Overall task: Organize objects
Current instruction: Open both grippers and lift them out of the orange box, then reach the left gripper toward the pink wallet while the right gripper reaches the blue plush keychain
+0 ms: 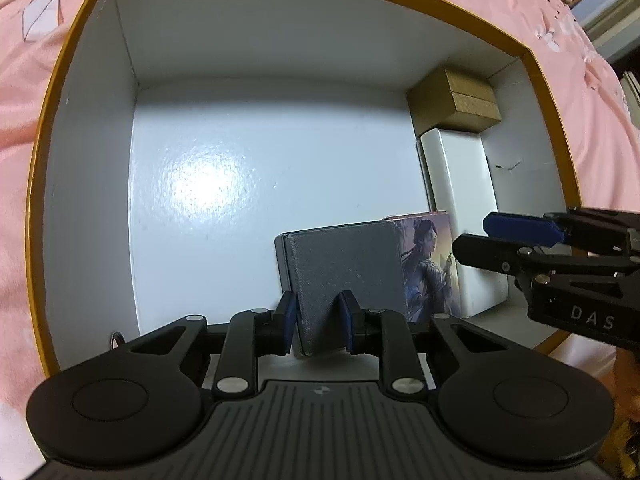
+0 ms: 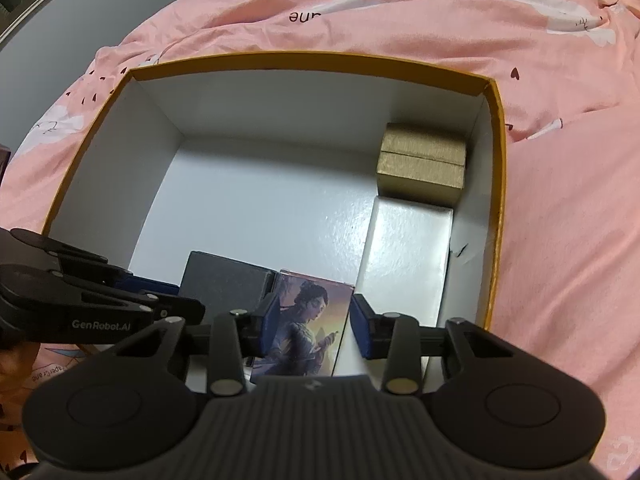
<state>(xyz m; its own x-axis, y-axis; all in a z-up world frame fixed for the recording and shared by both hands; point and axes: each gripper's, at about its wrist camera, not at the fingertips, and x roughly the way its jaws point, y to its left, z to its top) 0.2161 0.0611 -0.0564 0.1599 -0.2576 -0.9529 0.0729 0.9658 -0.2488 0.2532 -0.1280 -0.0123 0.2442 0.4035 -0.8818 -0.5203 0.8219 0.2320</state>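
Left tool [image 1: 318,322] clamped on the grey box [image 1: 346,276] — blue pads pinch its near lower edge from both sides, box standing upright on the floor of the big open carton [image 1: 256,44]. In the right wrist view the same grey box [image 2: 224,284] sits at the near side of the carton [image 2: 304,60], left tool [image 2: 176,308] reaching in from the left.

Right tool [image 2: 314,326] is spread apart, fingers either side of the illustrated card box [image 2: 306,324]. The left pad looks close to or on the box edge, the right pad stands off with a visible gap — not gripping. From the left wrist view the right tool [image 1: 472,240] comes in from the right, tips just at the upper right of the illustrated card box [image 1: 430,264].

Layout inside the carton: grey box and illustrated box upright side by side, touching or nearly so. Just right of them a long white box [image 2: 408,256] lies along the right wall, and a gold-brown box [image 2: 422,162] sits in the far right corner, butted against the white one's far end.

Carton rests on a pink bedspread [image 2: 560,184] on a bed.
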